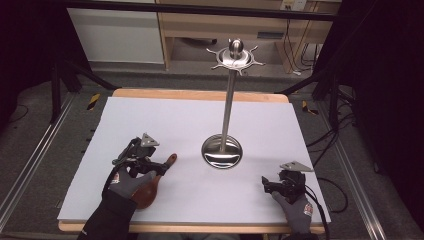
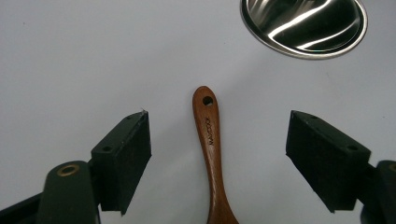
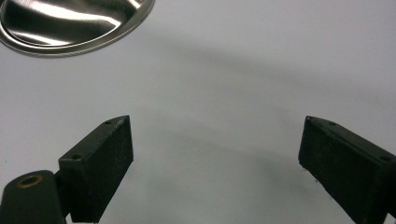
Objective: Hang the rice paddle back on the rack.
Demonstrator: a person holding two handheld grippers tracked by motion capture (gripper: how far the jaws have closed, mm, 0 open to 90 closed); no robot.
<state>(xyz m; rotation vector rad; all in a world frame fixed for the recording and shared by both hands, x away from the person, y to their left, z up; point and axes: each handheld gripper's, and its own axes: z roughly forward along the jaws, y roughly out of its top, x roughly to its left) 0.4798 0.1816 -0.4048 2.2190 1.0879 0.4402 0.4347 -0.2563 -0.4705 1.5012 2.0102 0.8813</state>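
Left gripper point(image 2: 218, 158) jaws wide astride brown wooden spoon point(image 2: 212, 158) handle, right gripper point(image 3: 215, 168) jaws wide, empty

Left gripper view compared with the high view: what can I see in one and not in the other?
Left gripper view: the hole in the wooden spoon handle end and the lettering burned along it, lying between the open left gripper fingers without touching them.

High view: the stand's tall pole with its hooked top, the spoon's bowl, both gloved hands, the right gripper, the table edges and the floor.

Both: the spoon handle, the shiny round stand base and the white table.
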